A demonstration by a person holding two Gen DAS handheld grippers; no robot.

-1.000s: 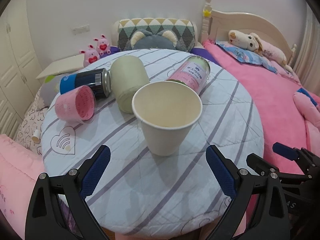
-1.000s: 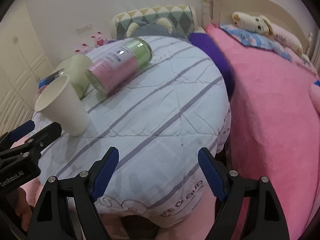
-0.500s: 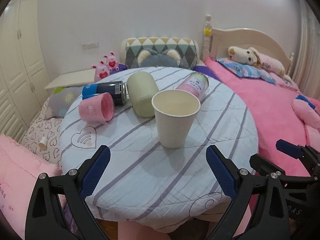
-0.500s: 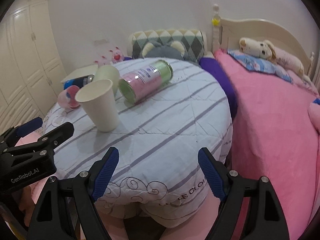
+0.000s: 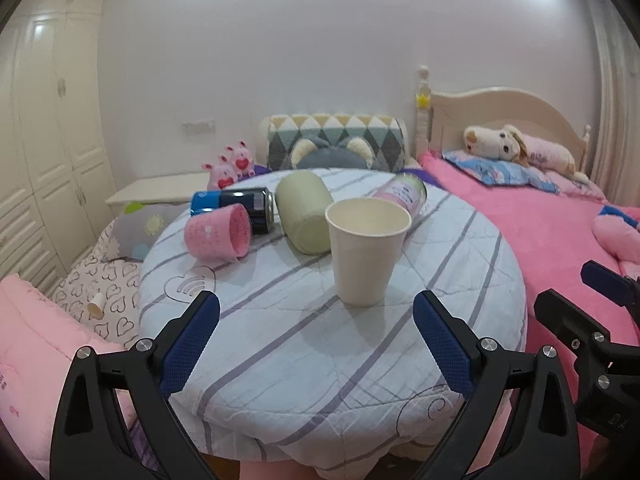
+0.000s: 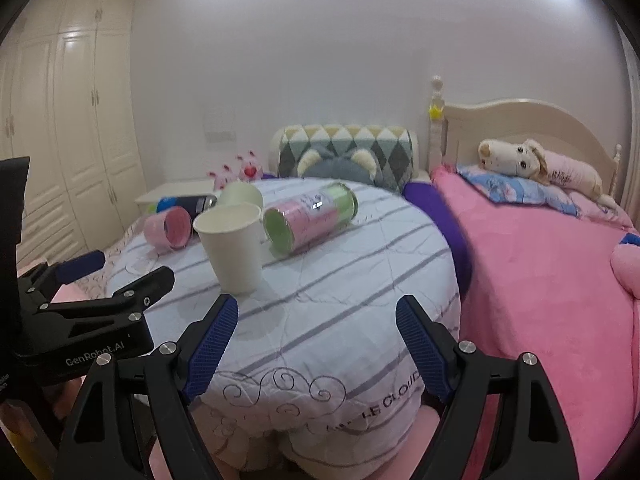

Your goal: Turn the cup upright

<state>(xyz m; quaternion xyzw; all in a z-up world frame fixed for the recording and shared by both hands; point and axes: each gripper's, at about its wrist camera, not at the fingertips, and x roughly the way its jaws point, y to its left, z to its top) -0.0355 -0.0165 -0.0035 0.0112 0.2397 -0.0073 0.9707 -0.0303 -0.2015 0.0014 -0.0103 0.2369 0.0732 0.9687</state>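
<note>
Since the paper cup (image 5: 367,254) stands upright on the surface (image 5: 280,344), both grippers, left gripper (image 5: 316,344) and right gripper (image 6: 316,344), fingers spread and empty, should back off without nudging it.

White paper cup (image 5: 367,252) stands upright (mouth up) on table.

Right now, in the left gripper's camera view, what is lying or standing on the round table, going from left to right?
Pink plastic cup on its side → dark blue metal can on its side → pale green cylindrical container on its side → upright white paper cup → pink-labelled canister on its side.
</note>
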